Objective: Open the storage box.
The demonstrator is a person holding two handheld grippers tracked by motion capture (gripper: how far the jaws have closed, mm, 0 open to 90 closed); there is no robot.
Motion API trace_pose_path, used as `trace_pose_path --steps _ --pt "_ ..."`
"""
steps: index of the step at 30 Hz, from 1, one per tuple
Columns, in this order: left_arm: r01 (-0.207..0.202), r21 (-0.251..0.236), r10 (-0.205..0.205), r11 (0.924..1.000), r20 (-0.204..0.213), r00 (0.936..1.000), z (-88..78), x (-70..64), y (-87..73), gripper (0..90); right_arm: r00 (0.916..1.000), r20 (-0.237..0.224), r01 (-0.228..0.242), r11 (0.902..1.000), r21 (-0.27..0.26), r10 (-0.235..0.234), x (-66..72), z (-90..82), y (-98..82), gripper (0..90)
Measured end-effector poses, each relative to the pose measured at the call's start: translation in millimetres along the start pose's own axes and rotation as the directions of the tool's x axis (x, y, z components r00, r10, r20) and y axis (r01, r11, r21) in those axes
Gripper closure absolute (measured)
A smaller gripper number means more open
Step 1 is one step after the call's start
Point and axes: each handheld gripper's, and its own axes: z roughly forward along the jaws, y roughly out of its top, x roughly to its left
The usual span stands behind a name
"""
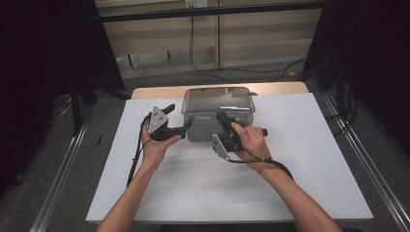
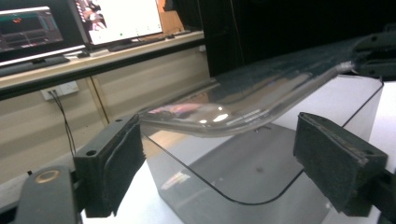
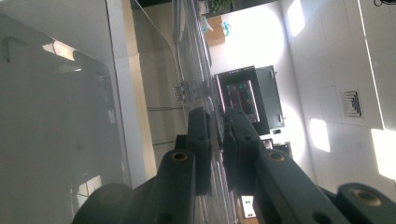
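Observation:
A grey see-through box (image 1: pixel 218 126) with a clear lid (image 1: pixel 217 99) stands at the back middle of the white table top (image 1: pixel 290 159). My left gripper (image 1: pixel 186 126) is at the box's left front corner. In the left gripper view it (image 2: pixel 224 154) is open, its pads (image 2: pixel 123 154) wide apart on either side of the lid's corner (image 2: pixel 243 100) without touching it, above the box wall (image 2: pixel 261 177). My right gripper (image 1: pixel 223 118) is at the box's front edge. In the right gripper view it (image 3: pixel 217 130) is shut on the lid's thin clear rim (image 3: pixel 191 60), beside the box wall (image 3: pixel 51 116).
The box sits close to the table's far edge, where a strip of wood (image 1: pixel 159 92) shows. Metal rails (image 1: pixel 63 169) run along the floor on both sides. Cables (image 1: pixel 203 67) lie on the floor behind. Monitors (image 2: pixel 116 18) stand on a bench in the left gripper view.

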Motion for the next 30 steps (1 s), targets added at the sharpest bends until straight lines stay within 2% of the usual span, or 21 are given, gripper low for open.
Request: trace_pose_path --steps 7,10,13,16,24,30 --pt "0.0 -0.011 0.0 0.9999 -0.009 1.0 8.1 0.4 -4.0 25.7 1.0 -0.001 0.0 1.0 0.001 0.0 -0.1 -0.2 0.0 81.6" --pt "-0.014 -0.023 0.014 0.9996 -0.015 0.9998 12.6 1.1 -4.6 29.4 1.0 -0.004 0.001 1.0 0.0 -0.001 -0.3 -0.2 -0.1 81.5" --pt "-0.022 -0.025 0.022 0.9994 -0.01 0.9997 14.7 2.1 -4.6 29.5 1.0 -0.004 0.002 1.0 -0.001 -0.002 -0.1 -0.2 -0.1 81.6" --pt "-0.007 -0.039 0.006 0.9992 -0.017 0.9998 17.8 3.7 -5.1 29.5 1.0 -0.004 -0.001 1.0 0.001 0.001 0.1 -0.2 0.1 81.5" --pt "-0.038 -0.054 0.038 0.9978 -0.004 0.9993 25.6 3.0 -4.1 31.3 1.0 -0.007 -0.002 1.0 0.0 0.002 0.2 -0.3 0.3 81.5" --pt "-0.026 -0.063 0.025 0.9977 -0.013 0.9996 30.1 5.4 -4.5 34.4 0.9999 -0.012 -0.001 1.0 0.0 0.001 -0.5 -0.8 -0.6 81.4"
